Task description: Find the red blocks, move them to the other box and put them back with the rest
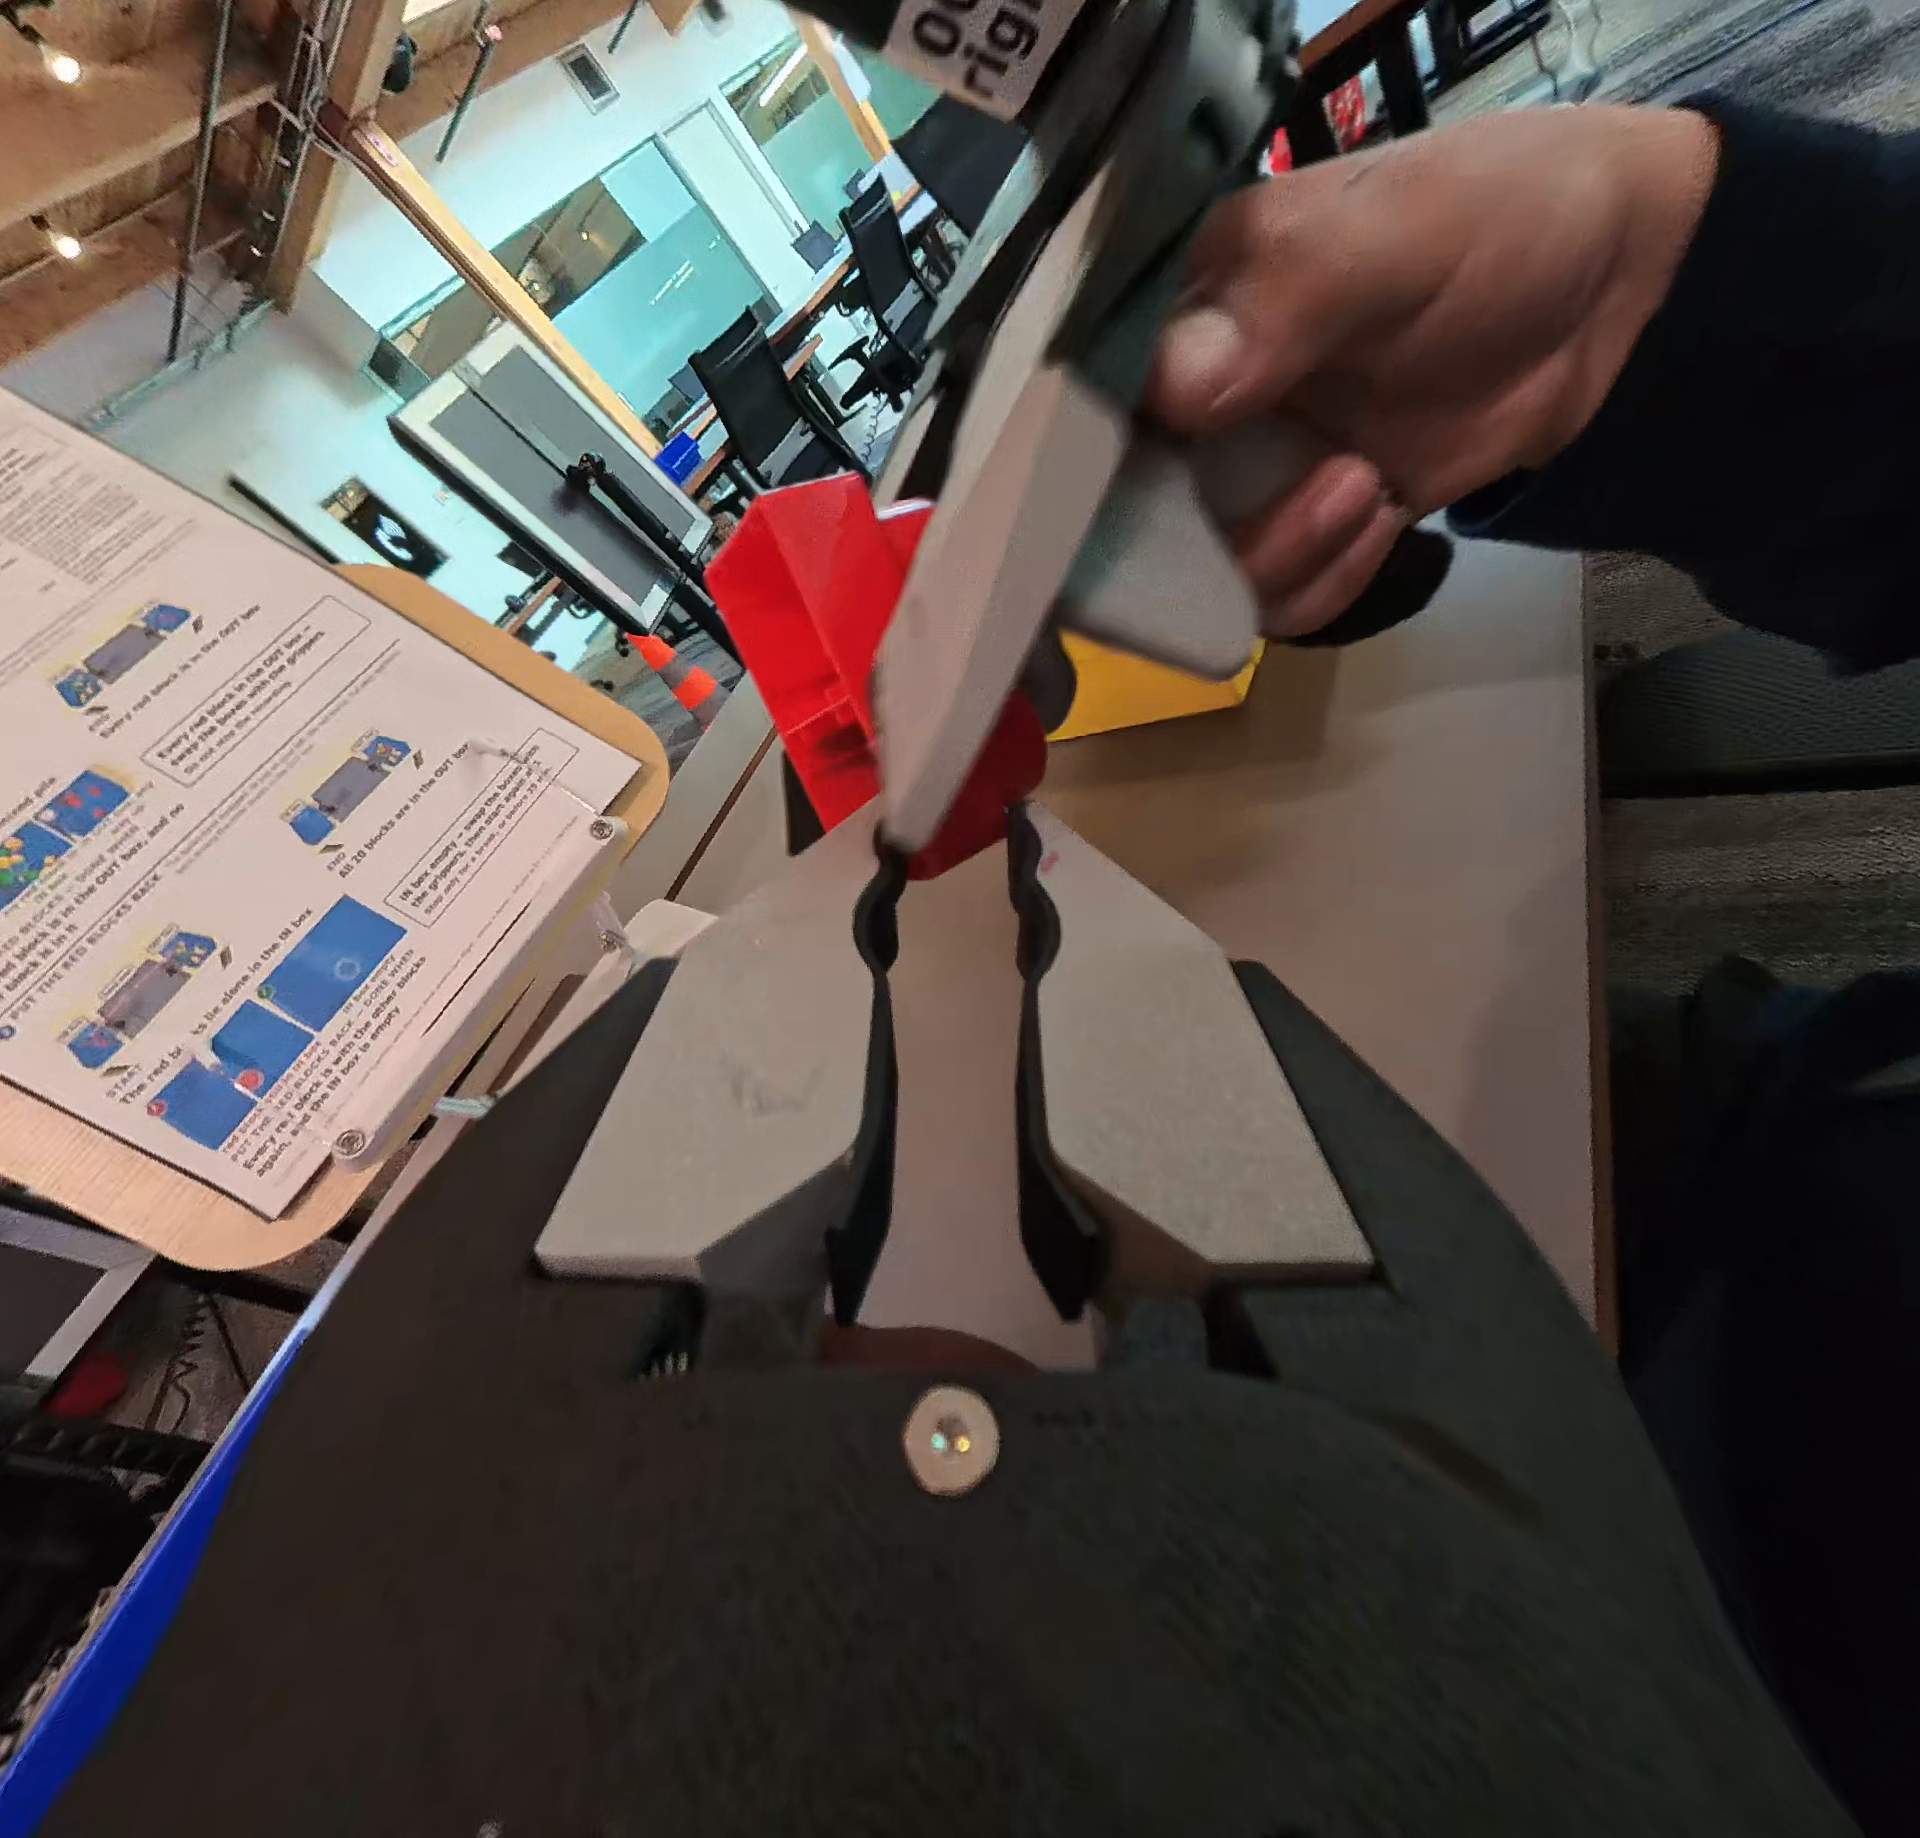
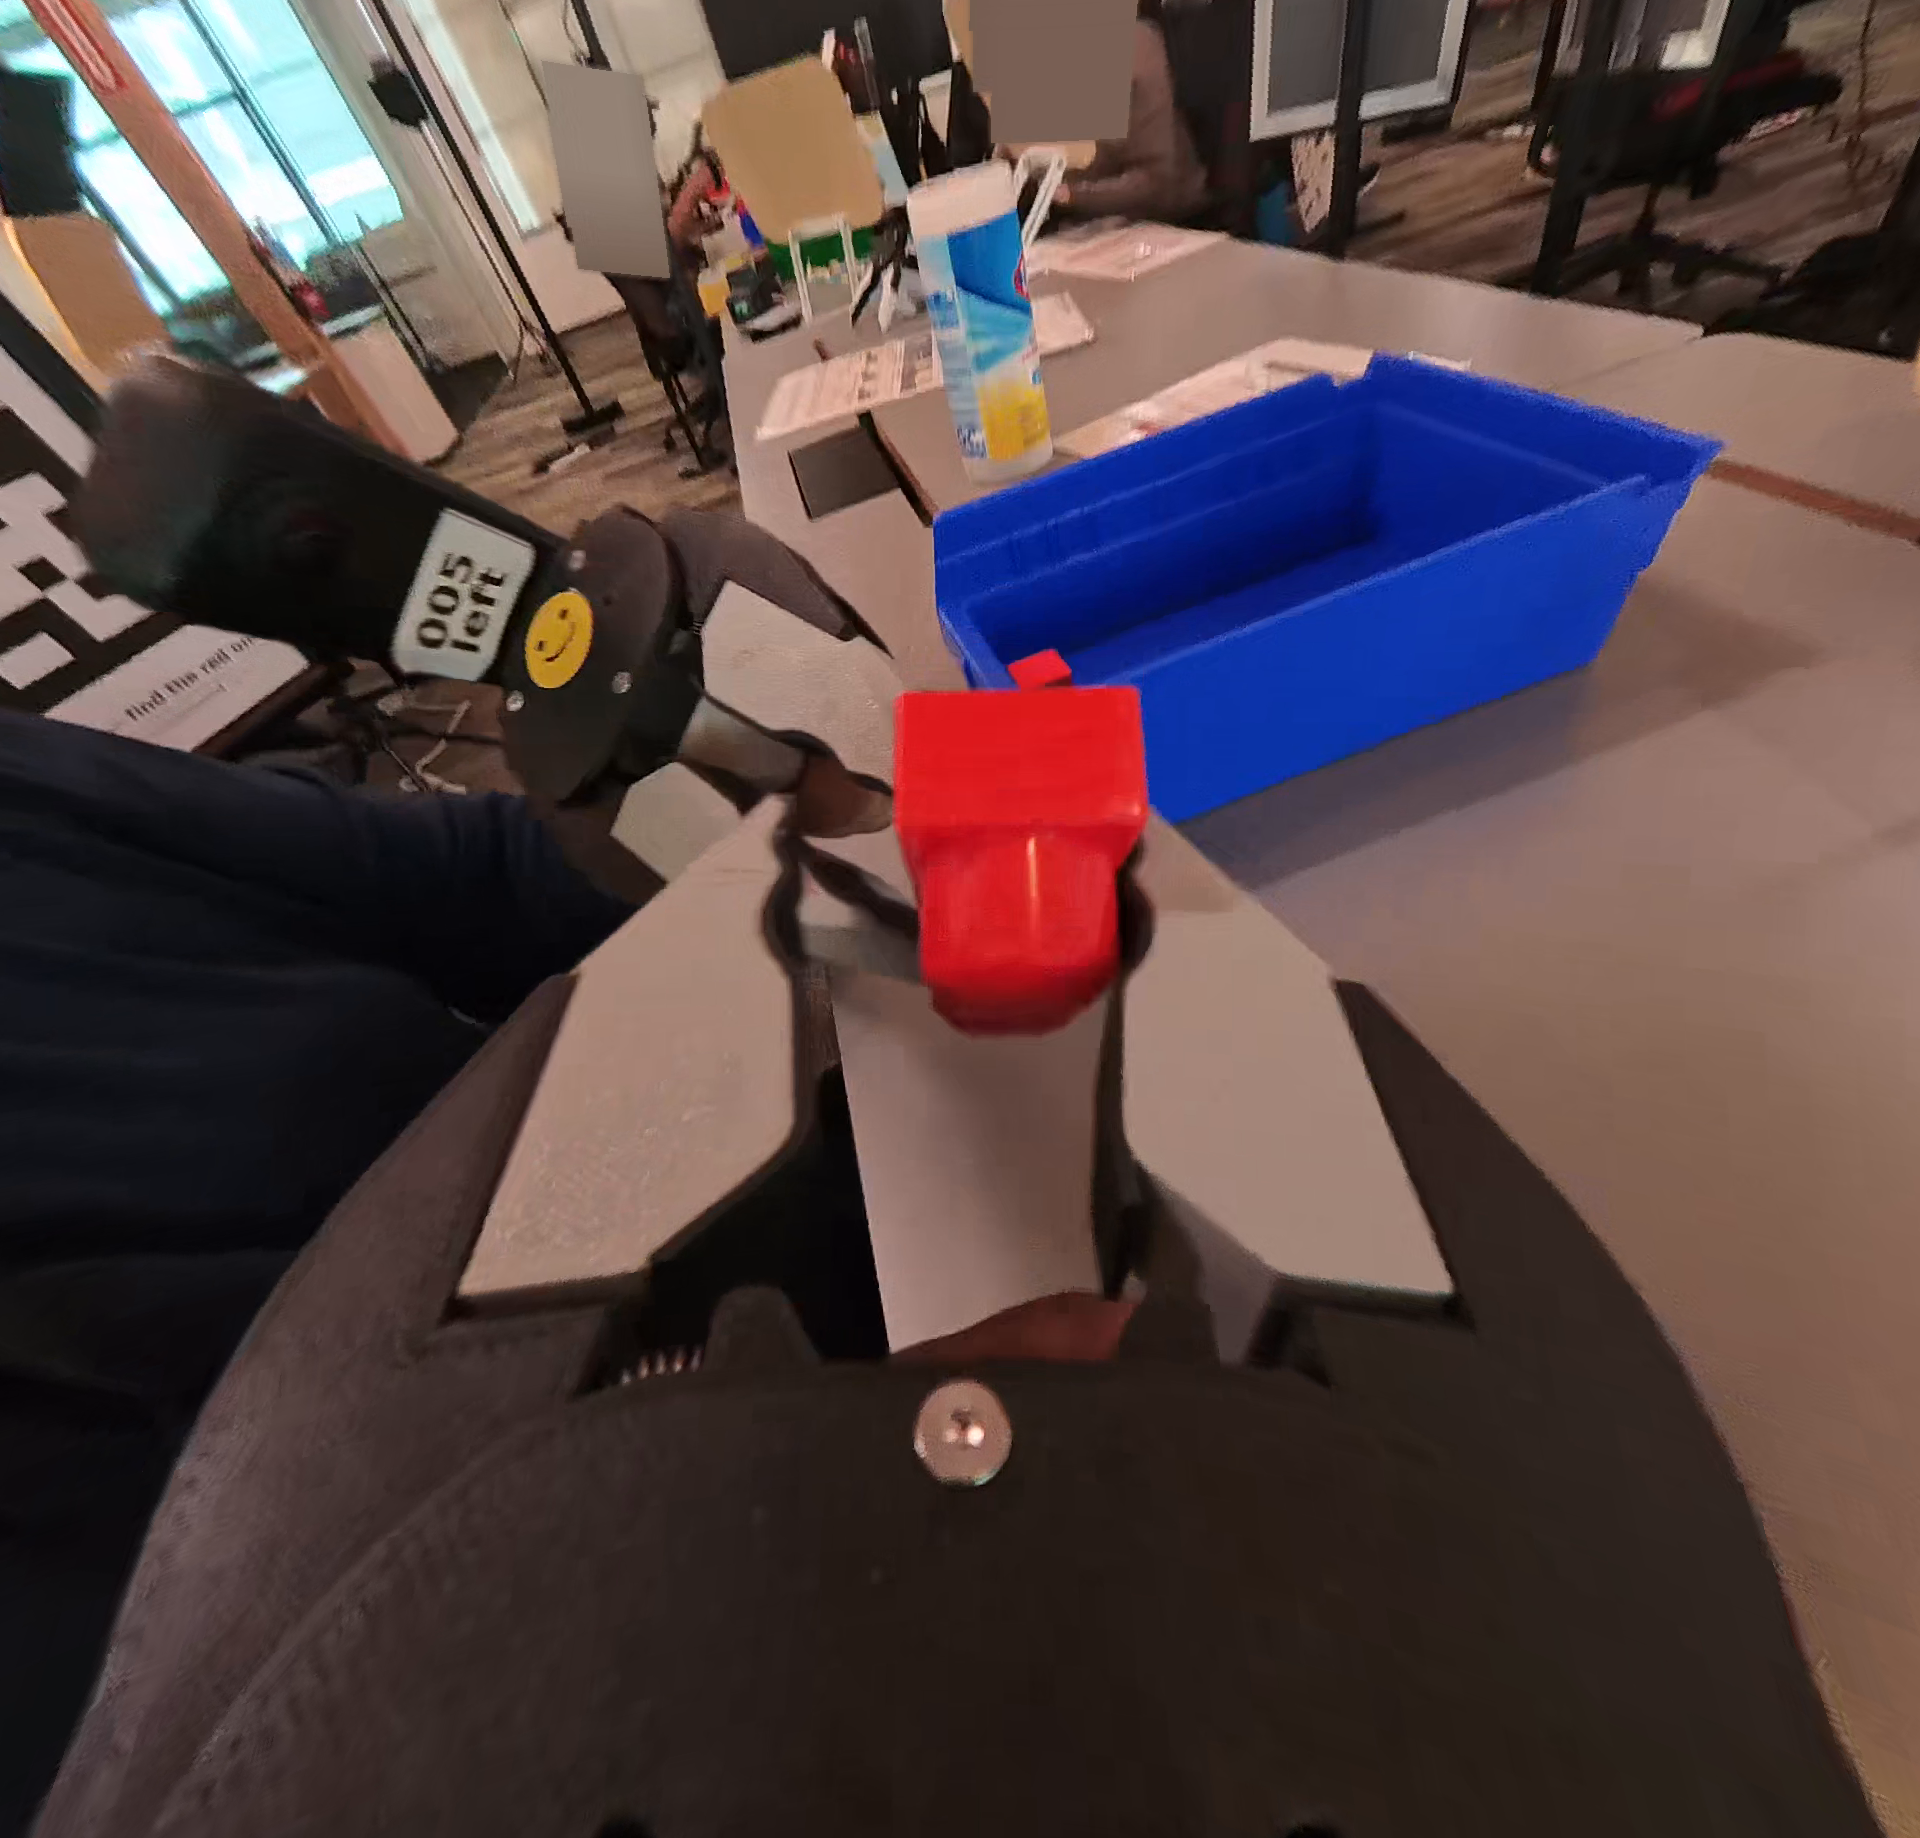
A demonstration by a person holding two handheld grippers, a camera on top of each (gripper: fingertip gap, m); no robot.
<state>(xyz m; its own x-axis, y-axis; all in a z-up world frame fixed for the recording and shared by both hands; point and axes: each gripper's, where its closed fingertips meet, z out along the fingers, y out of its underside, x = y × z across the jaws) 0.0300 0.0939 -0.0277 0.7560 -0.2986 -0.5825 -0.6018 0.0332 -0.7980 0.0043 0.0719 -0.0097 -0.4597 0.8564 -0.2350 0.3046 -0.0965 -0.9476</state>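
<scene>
- The right gripper is clamped on a red block; the block sits between its fingertips and is raised above the grey table.
- The left gripper has its fingers a little apart, with nothing between them; its tips are just beside the red block and the right gripper.
- Beyond the right gripper's tips, slightly to the right, a blue box stands on the table.
- Inside the box, at its near corner, lies another small red block.
- To the left of the left gripper stands an instruction sheet on a board.

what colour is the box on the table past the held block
Blue; the box shows best in the right wrist view, beyond the red block.
</scene>
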